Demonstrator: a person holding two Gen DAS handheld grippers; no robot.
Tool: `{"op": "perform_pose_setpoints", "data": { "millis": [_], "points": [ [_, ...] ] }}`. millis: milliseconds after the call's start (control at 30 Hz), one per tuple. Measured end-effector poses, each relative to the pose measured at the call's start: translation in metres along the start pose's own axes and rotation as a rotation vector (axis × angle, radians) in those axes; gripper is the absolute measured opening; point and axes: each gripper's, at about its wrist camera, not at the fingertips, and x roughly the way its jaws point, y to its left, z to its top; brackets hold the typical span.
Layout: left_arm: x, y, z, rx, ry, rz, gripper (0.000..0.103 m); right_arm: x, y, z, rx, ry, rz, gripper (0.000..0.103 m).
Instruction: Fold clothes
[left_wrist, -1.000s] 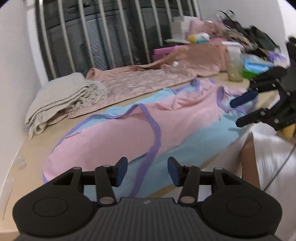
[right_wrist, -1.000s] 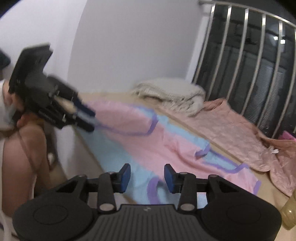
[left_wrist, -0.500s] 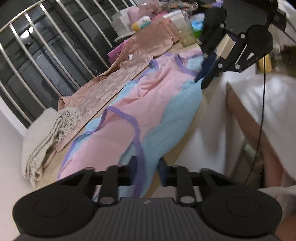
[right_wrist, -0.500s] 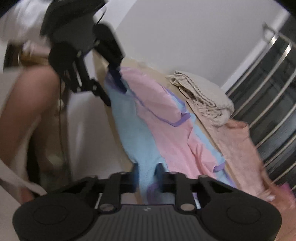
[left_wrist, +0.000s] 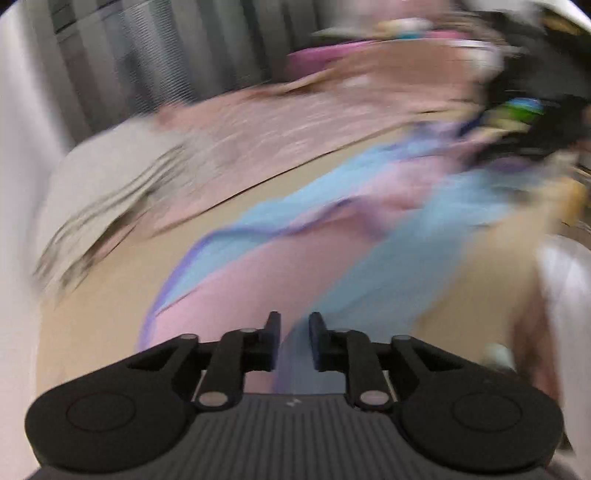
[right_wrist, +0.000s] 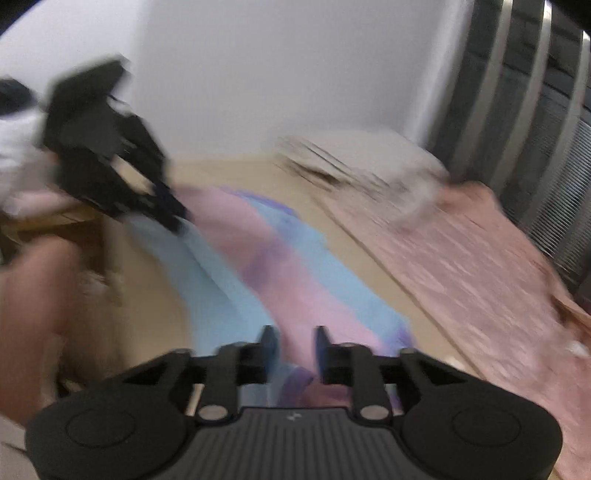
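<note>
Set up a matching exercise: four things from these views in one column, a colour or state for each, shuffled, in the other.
Things:
1. left gripper
2. folded knitted blanket
3. quilted cloth by the window bars
4. wooden tabletop

Colours or states:
A. dusty pink, spread flat
B. beige, bare
C. shut on the pink and blue garment
D. cream, fringed

Pairs: 1-C, 2-D, 3-A, 4-B

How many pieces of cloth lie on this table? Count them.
3: the pink-and-blue garment held by both grippers, a peach cloth behind it, a grey blanket by the wall. Blur may hide others.
</note>
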Motion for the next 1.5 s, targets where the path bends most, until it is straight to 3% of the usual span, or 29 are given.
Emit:
{"op": "perform_pose_setpoints", "data": {
  "millis": [33, 67, 133, 200, 267, 333, 367, 400, 433, 467, 533, 600, 700, 733, 833, 867, 967, 1067, 1267, 1400, 1500],
  "points": [
    [-0.006, 0.005, -0.007, -0.042, -0.008, -0.018, 0.023, -0.007, -0.001, -0.007, -0.009, -0.004, -0.035, 0.03],
    [-0.013, 0.01, -0.013, -0.083, -0.017, -0.037, 0.034, -0.014, -0.002, -0.017, 0.003, -0.001, -0.037, 0.03],
    [-0.03, 0.011, -0.026, -0.128, -0.059, -0.072, 0.055, -0.027, -0.006, -0.039, 0.038, 0.01, -0.023, 0.04],
    [-0.045, 0.011, -0.037, -0.168, -0.103, -0.094, 0.062, -0.041, -0.009, -0.061, 0.072, 0.021, -0.01, 0.047],
    [-0.039, 0.014, -0.037, -0.2, -0.077, -0.124, 0.062, -0.054, -0.013, -0.082, 0.106, 0.032, 0.003, 0.047],
    [-0.025, 0.01, -0.032, -0.194, -0.036, -0.099, 0.059, -0.067, -0.017, -0.104, 0.141, 0.044, 0.016, 0.04],
    [-0.018, 0.009, -0.031, -0.186, -0.022, -0.092, 0.047, -0.074, -0.019, -0.115, 0.158, 0.049, 0.023, 0.034],
    [-0.018, 0.009, -0.031, -0.181, -0.026, -0.1, 0.042, -0.076, -0.022, -0.119, 0.192, 0.027, 0.041, 0.008],
    [-0.018, 0.008, -0.032, -0.176, -0.03, -0.107, 0.031, -0.075, -0.026, -0.119, 0.246, 0.025, 0.086, 0.001],
    [-0.02, 0.009, -0.034, -0.164, -0.026, -0.102, 0.024, -0.078, -0.028, -0.119, 0.279, 0.033, 0.128, 0.001],
    [-0.024, 0.011, -0.037, -0.14, -0.019, -0.093, 0.022, -0.094, -0.033, -0.115, 0.282, -0.007, 0.21, 0.001],
    [-0.023, 0.014, -0.036, -0.127, -0.015, -0.069, 0.022, -0.109, -0.054, -0.108, 0.332, -0.058, 0.229, 0.001],
    [-0.018, 0.018, -0.031, -0.131, 0.003, -0.05, 0.022, -0.098, -0.076, -0.098, 0.342, 0.001, 0.141, 0.002],
    [-0.019, 0.019, -0.03, -0.138, 0.006, -0.058, 0.023, -0.088, -0.077, -0.097, 0.335, 0.039, 0.119, 0.008],
    [-0.028, 0.02, -0.032, -0.159, -0.008, -0.069, 0.034, -0.07, -0.066, -0.097, 0.274, 0.137, 0.039, 0.016],
    [-0.031, 0.02, -0.034, -0.161, -0.011, -0.069, 0.037, -0.071, -0.061, -0.096, 0.25, 0.136, 0.003, 0.018],
    [-0.04, 0.022, -0.039, -0.179, -0.026, -0.063, 0.038, -0.089, -0.043, -0.092, 0.262, 0.018, -0.062, 0.022],
    [-0.035, 0.021, -0.036, -0.204, -0.029, -0.069, 0.038, -0.089, -0.033, -0.085, 0.317, -0.097, -0.003, 0.022],
    [-0.032, 0.011, -0.044, -0.136, -0.021, -0.054, 0.034, -0.049, -0.022, -0.1, 0.334, 0.008, 0.013, 0.02],
    [-0.036, 0.018, -0.058, -0.18, -0.046, -0.055, 0.035, -0.061, -0.048, -0.129, 0.466, -0.052, 0.057, 0.019],
    [-0.04, 0.02, -0.057, -0.195, -0.025, -0.072, 0.035, -0.069, -0.045, -0.133, 0.406, -0.03, 0.07, 0.019]
  ]
}}
